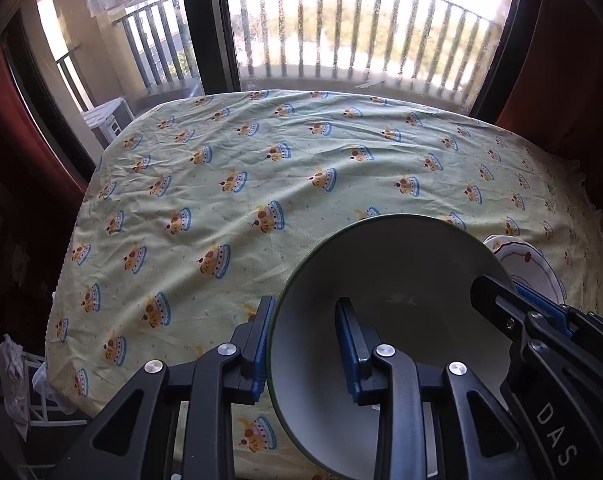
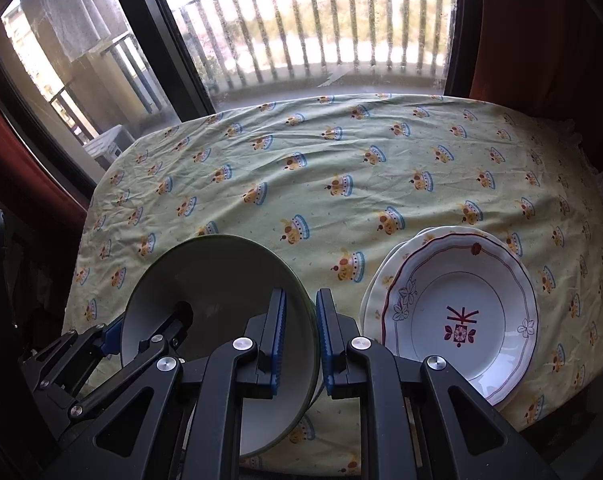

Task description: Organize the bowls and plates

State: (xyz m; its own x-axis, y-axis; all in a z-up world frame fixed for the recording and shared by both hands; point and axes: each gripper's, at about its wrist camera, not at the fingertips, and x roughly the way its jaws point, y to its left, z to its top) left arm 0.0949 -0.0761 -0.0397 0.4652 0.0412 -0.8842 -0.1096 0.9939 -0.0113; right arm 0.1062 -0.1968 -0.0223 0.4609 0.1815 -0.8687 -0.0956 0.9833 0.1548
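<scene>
- One big bench [image 2: 341, 168] with a yellow cloth holds everything.
- Two patterned plates [image 2: 461, 312] sit stacked on its near right.
- The green bowl [image 2: 221, 280], left of them, is tipped up. It looks hard, smooth and easy to break.
- The left gripper [image 1: 305, 344] fingers straddle its rim, not squeezing.
- The right gripper [image 2: 301, 340] fingers pinch the other rim.

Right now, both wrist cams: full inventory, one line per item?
bowl: 1, green outside, pale inside, tilted above the near table edge, rim straddled by both claws.
plates: at least 2 stacked, white with red trim and floral marks, near right of table.
tablecloth: 1, pale yellow with crown print, covers the table.
balcony railing: 1, dark bars, behind the window.
left claw: 1, black with blue pads, on bowl's left rim.
right claw: 1, same build, on bowl's right rim.
</scene>
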